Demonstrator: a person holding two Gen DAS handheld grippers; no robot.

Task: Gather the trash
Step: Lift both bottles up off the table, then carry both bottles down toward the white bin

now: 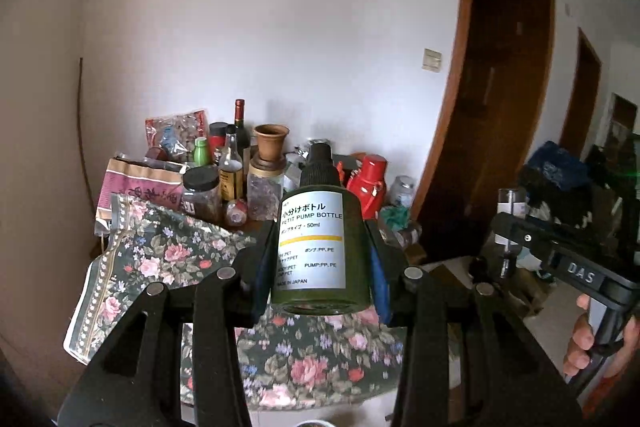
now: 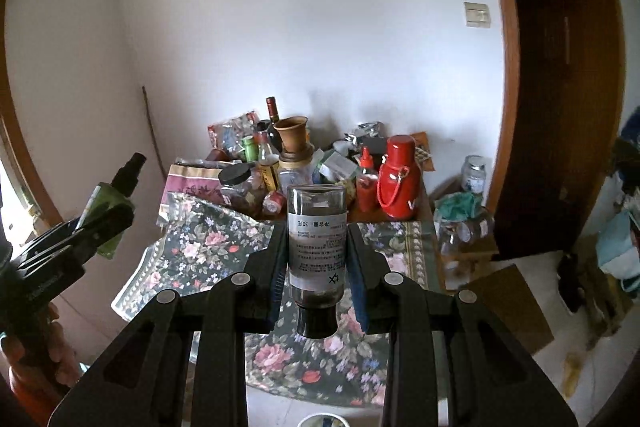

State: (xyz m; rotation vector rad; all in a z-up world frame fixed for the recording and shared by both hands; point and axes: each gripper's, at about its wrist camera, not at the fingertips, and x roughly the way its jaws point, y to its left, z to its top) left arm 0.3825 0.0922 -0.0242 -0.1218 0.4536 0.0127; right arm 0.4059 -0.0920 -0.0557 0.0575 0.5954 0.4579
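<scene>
The green pump bottle (image 1: 320, 251), light, stiff, slick plastic, is pinched at mid-body by the left gripper (image 1: 322, 267) above the floral cloth (image 1: 160, 251). To its right, the right gripper (image 2: 318, 263) squeezes an upside-down clear bottle (image 2: 317, 239) by its labelled middle; both look best held there, away from the caps.

Two grippers up: left gripper (image 1: 320, 259), right gripper (image 2: 318, 259). Two small bottles held, one apiece: green pump bottle (image 1: 318, 247) and clear bottle (image 2: 317, 247), cap down. One floral cloth (image 2: 224, 247). One red flask (image 2: 398, 179). One clay pot (image 2: 294, 133). One wine bottle (image 1: 240, 123). One red squeeze bottle (image 2: 366, 183). One wall switch (image 2: 477, 15). Jars in the clutter too jumbled to count.
</scene>
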